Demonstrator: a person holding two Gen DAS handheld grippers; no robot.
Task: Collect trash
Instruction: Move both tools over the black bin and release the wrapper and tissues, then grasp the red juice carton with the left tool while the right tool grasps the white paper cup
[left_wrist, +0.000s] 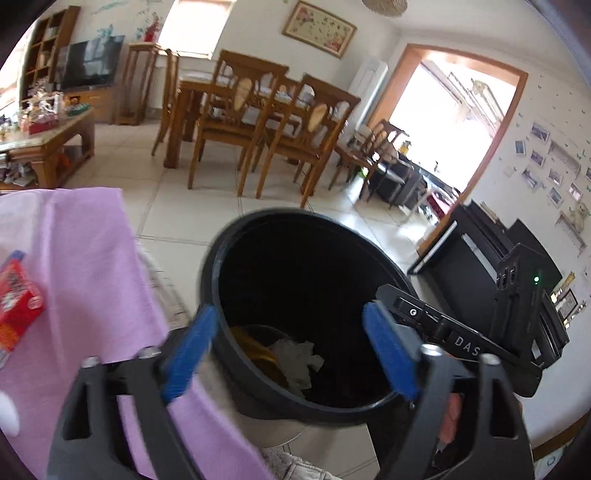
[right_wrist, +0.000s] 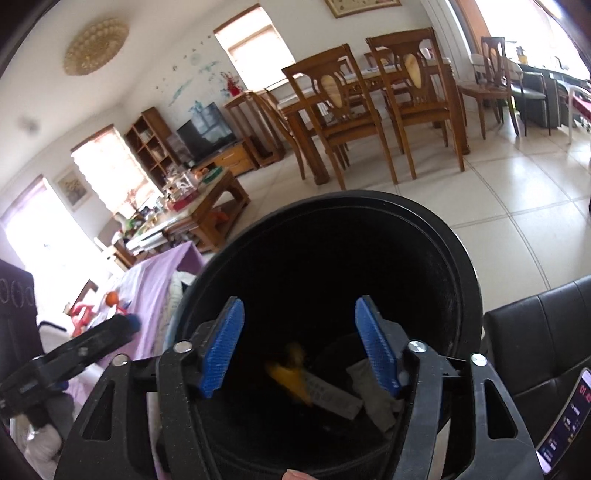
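White letters "DAS" stood on the right tool's black body (left_wrist: 466, 344); red "01" showed on a phone screen (right_wrist: 569, 417) at four o'clock.

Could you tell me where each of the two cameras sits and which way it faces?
Left wrist: on the left gripper, open, tilted down over the black bin's mouth; right gripper's body alongside.
Right wrist: on the right gripper, open, looking into the bin; fingertip at bottom edge.
Shared: bin, yellow trash, purple cloth, dining chairs.
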